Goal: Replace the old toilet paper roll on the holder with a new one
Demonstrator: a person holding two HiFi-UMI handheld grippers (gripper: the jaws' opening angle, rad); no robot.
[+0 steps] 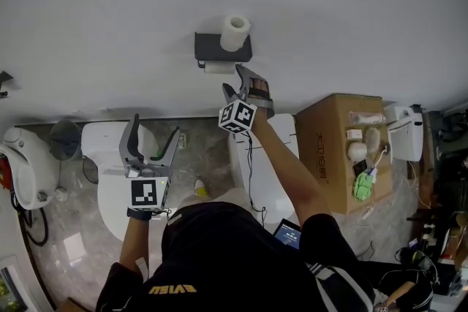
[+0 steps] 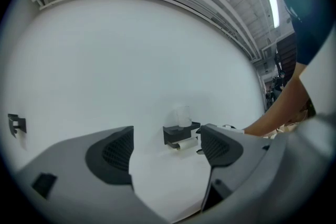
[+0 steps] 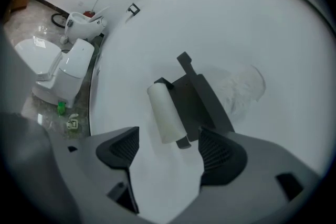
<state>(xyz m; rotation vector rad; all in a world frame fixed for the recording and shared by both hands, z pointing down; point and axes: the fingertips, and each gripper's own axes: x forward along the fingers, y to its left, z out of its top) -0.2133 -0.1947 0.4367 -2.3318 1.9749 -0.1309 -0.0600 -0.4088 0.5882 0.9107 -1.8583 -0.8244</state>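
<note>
Left gripper (image 1: 155,129): held level above the toilet (image 1: 106,190). Its fingers (image 2: 113,155) stand wide apart with nothing between them. The holder (image 2: 178,134) lies well ahead of them, seen through the gap.

Right gripper (image 3: 167,155): raised to the wall (image 1: 329,11) and tilted. Its fingers (image 3: 220,152) are spread wide and grip nothing. The old roll (image 3: 165,113), thin and white, hangs under the black holder (image 3: 202,99). Its near end sits at the mouth of the gap, closer to the right-hand finger. The pads do not press on it.

Beyond the fingertips, the new roll (image 1: 235,33) stands upright on top of the holder (image 1: 219,49), above the old roll (image 1: 218,67).
</note>
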